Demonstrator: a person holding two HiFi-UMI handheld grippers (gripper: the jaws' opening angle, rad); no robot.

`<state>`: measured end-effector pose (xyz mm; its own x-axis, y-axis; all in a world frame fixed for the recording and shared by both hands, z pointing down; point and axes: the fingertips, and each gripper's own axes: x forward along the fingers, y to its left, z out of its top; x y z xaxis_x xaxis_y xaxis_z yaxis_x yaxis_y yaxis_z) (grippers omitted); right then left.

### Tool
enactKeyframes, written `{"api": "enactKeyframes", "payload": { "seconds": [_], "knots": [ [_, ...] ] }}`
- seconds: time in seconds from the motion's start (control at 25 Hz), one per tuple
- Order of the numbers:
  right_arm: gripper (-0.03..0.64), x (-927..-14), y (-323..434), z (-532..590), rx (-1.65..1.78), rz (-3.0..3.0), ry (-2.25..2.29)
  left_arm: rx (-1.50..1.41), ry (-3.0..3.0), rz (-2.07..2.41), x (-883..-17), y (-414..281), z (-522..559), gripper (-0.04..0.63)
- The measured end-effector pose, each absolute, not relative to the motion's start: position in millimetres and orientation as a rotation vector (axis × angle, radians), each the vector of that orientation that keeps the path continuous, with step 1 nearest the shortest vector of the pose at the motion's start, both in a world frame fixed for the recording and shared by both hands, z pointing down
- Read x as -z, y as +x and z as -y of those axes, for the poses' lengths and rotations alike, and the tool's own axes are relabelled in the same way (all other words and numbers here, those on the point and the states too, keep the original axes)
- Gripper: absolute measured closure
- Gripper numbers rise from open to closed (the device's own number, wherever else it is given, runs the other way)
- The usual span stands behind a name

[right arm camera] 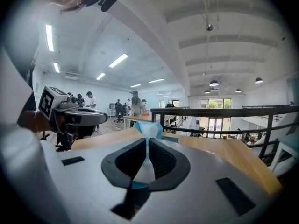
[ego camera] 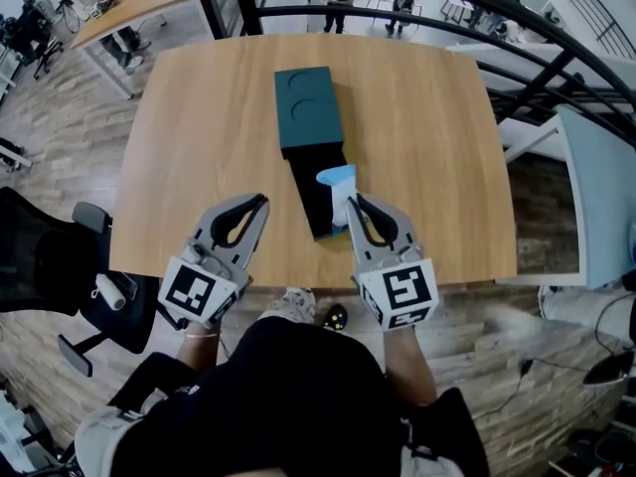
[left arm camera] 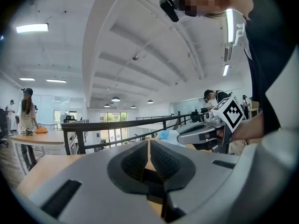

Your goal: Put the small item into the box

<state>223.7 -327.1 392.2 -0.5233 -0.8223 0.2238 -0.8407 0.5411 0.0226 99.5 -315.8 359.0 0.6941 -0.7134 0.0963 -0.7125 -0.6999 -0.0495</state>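
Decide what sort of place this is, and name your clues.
Probably an open-plan office on an upper level: a black metal railing runs behind the light wooden table, a black swivel office chair stands beside it, and people stand around distant desks.

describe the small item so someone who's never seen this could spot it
On the wooden table, find the dark teal box lying in the middle, its black tray extending toward the person. Above that tray, the right gripper pinches the small item: a thin pale blue and white piece, the only light-coloured thing against the dark box.
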Motion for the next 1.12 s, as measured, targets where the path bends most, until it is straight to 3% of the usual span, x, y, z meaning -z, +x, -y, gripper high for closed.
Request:
{"api": "enactKeyframes", "payload": {
  "seconds": [1.12],
  "knots": [
    [0.581, -494, 190, 418, -0.312, 2.347, 1.259, 0.139, -2.908, -1.263, -381, 58, 411, 0.568]
  ]
}}
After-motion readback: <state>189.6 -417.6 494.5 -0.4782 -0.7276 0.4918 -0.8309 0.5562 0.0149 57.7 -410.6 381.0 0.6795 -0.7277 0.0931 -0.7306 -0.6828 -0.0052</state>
